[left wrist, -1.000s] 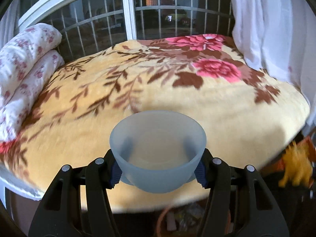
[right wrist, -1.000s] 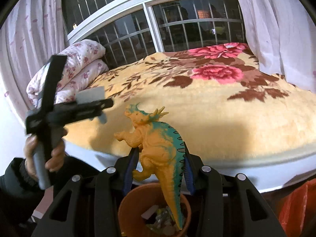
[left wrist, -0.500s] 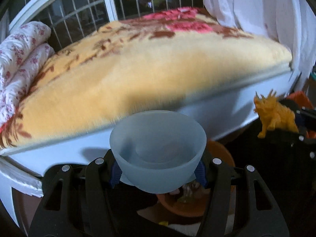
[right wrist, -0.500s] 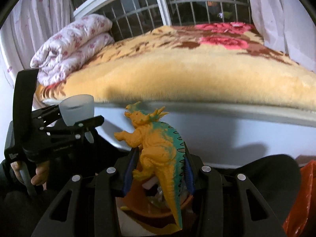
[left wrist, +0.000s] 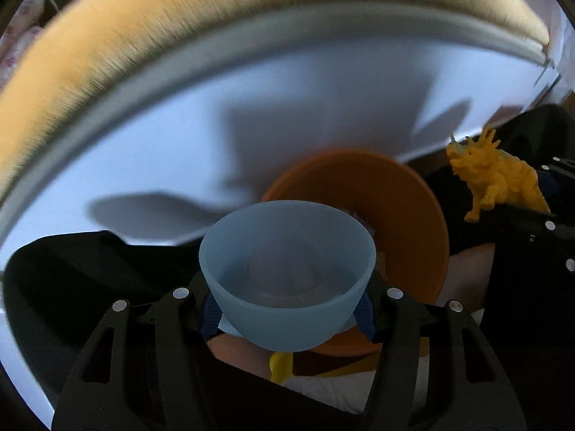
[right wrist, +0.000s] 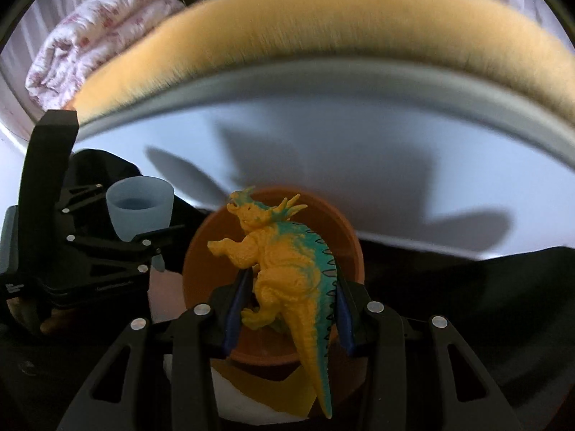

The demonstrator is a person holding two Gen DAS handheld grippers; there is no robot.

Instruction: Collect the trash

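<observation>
the left gripper (left wrist: 287, 318) is clamping a translucent pale-blue plastic cup (left wrist: 287, 273), and the right gripper (right wrist: 287, 310) is pinching a yellow-and-teal toy dinosaur (right wrist: 284, 265). both are hanging over the round orange plastic bin (right wrist: 201, 269) beside the bed's edge, neither dropped in yet.

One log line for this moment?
left gripper: holds translucent blue plastic cup | right gripper: holds orange toy dinosaur | both above orange bin

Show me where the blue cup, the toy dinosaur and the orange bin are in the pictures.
blue cup (left wrist: 287, 309): left wrist view, front wall.
toy dinosaur (right wrist: 284, 269): right wrist view, its body.
orange bin (left wrist: 424, 222): left wrist view, inner wall at right.
</observation>
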